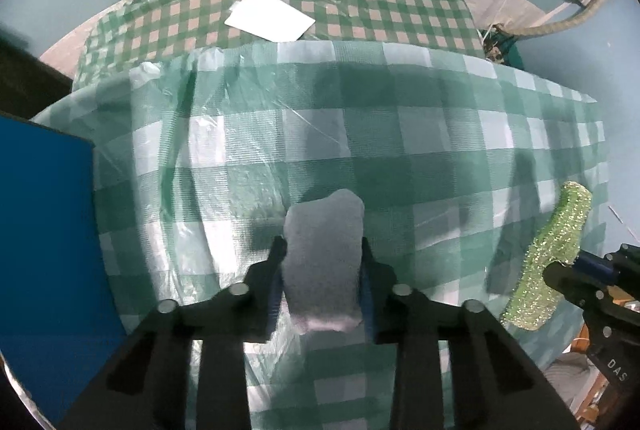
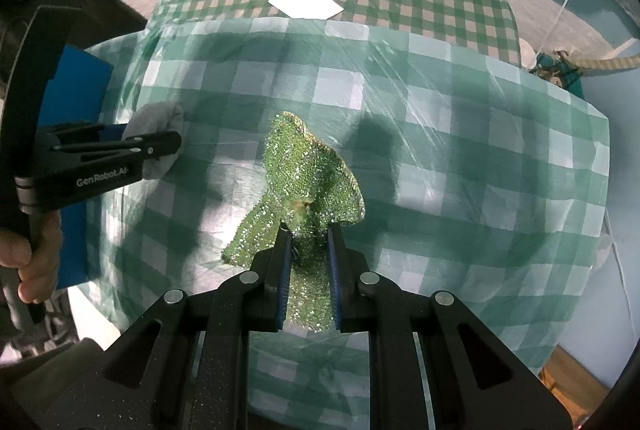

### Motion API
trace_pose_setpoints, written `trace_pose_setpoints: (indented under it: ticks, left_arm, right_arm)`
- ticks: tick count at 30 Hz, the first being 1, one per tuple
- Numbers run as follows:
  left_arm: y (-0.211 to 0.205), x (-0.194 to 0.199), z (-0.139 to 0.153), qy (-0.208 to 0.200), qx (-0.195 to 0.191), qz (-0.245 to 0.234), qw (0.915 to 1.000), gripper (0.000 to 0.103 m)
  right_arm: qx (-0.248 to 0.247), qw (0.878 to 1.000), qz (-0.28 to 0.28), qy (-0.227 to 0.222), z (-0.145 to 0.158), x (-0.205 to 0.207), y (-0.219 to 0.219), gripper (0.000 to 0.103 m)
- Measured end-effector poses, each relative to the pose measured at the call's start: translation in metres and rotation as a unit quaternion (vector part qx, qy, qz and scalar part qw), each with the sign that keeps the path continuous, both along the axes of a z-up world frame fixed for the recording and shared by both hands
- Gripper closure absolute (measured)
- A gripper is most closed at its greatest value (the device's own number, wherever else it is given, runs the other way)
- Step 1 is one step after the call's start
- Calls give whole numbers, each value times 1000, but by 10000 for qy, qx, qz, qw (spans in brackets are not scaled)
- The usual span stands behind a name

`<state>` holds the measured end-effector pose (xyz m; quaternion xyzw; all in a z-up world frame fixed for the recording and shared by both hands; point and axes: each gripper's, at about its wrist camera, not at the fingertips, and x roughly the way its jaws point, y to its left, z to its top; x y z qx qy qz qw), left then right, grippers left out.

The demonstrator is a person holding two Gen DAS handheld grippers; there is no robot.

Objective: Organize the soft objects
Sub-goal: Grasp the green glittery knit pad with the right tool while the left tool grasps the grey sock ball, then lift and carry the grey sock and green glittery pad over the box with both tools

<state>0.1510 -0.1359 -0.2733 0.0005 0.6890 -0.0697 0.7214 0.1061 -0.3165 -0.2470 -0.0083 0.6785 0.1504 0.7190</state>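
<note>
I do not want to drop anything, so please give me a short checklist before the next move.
1. Left gripper shut on grey cloth: ok.
2. Right gripper shut on green glitter piece: ok.
3. Both pieces lifted off the checked tablecloth: cannot tell.
4. The two grippers apart, not touching: ok.
5. Blue bin beside the left gripper: ok.
6. What the bin holds: cannot tell.
</note>
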Motion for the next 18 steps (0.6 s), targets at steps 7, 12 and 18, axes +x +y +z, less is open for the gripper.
trace_pose_setpoints:
  ticks: [7,12,18]
  left_arm:
    - [4,-17,14,-141,-20,-55,9999,74]
    - [11,-31,21,-54,-152,51,9999,74]
    - [16,-50,40,-46,-228,50,9997,74]
  right_arm:
    - [50,9999,79,-97,11,-5,6,89]
    - [72,9998,133,-148,19,-10,11,89]
    - [102,9994,188,-263,34,-15,16,89]
